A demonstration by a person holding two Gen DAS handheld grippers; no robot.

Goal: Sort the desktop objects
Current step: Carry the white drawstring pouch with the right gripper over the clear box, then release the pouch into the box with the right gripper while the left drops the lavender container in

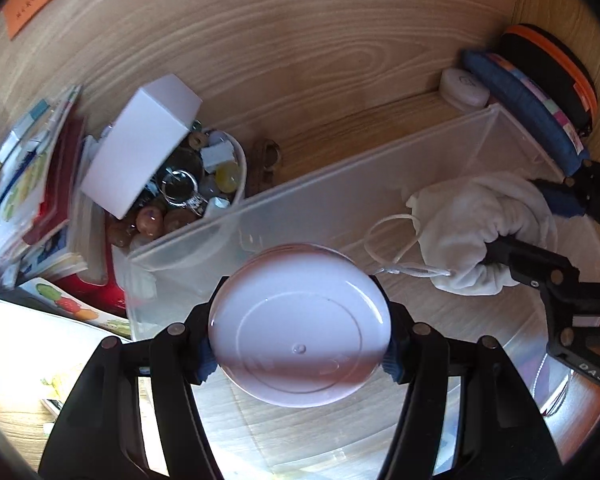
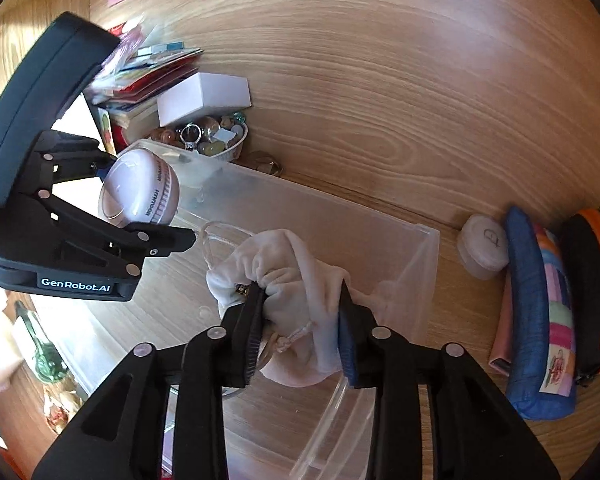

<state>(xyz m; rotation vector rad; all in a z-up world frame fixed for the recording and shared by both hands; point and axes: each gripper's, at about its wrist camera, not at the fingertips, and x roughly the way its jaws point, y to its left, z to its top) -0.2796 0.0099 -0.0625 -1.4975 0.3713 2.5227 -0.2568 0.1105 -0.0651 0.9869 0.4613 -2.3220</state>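
Across the middle of both views runs a clear plastic bin (image 2: 404, 264), its frosted walls standing on the wood-grain surface (image 2: 380, 100). My left tool (image 1: 300, 350) clamps a round, glossy pale-pink jar (image 1: 300, 332) by its sides, low in the left view, above the bin. My right tool (image 2: 300, 320) stands partly open around a soft white drawstring pouch (image 2: 296, 280) inside the bin, pads touching the bunched velvet. Behind the bin's upper-left end a white bowl (image 2: 236, 148) of polished stones carries a white cardboard box (image 2: 204, 96), beside stacked booklets (image 1: 40, 168). At right lean a small round white case (image 2: 484, 248), a blue pouch (image 2: 528, 300) and a black, orange-zipped case (image 2: 596, 280).
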